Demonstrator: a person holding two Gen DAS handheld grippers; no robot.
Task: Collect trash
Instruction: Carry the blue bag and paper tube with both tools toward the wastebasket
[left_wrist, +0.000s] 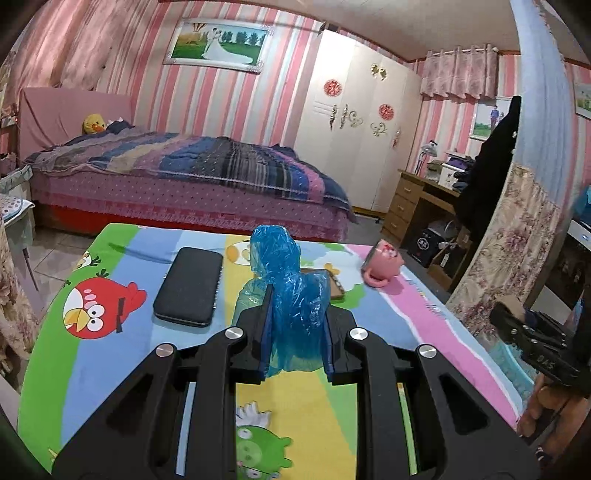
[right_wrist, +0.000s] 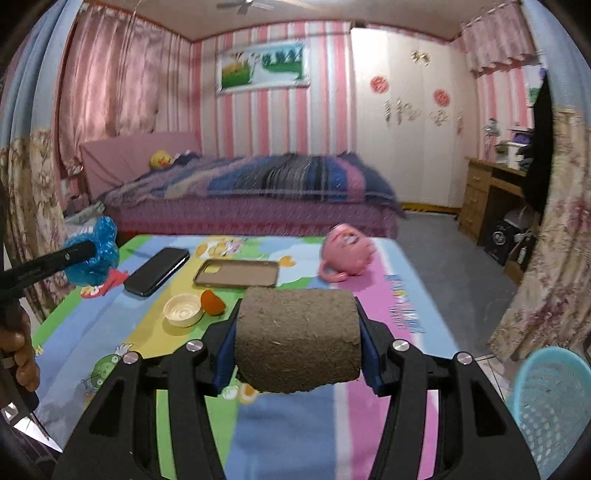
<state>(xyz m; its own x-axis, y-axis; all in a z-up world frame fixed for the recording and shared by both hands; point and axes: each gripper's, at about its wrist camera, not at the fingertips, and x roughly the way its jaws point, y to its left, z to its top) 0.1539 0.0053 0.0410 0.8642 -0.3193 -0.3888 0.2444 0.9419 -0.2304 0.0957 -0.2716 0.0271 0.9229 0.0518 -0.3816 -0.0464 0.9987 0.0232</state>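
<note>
Left gripper (left_wrist: 295, 325) has its jaws clamped on the crumpled blue plastic bag (left_wrist: 291, 280), lifted off the tabletop (right_wrist: 295, 424). Mid-table, a bottle cap (right_wrist: 183, 311) and orange peel (right_wrist: 212, 302) look yet to be collected. Right gripper (right_wrist: 297, 343) pinches a cardboard roll (right_wrist: 297, 336), with the blue basket (right_wrist: 550, 402) waiting far right.

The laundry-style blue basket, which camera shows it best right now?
The right wrist view: the blue basket stands on the floor at lower right, beside the table, its mesh wall and open rim showing. The left wrist view does not clearly show it.
</note>
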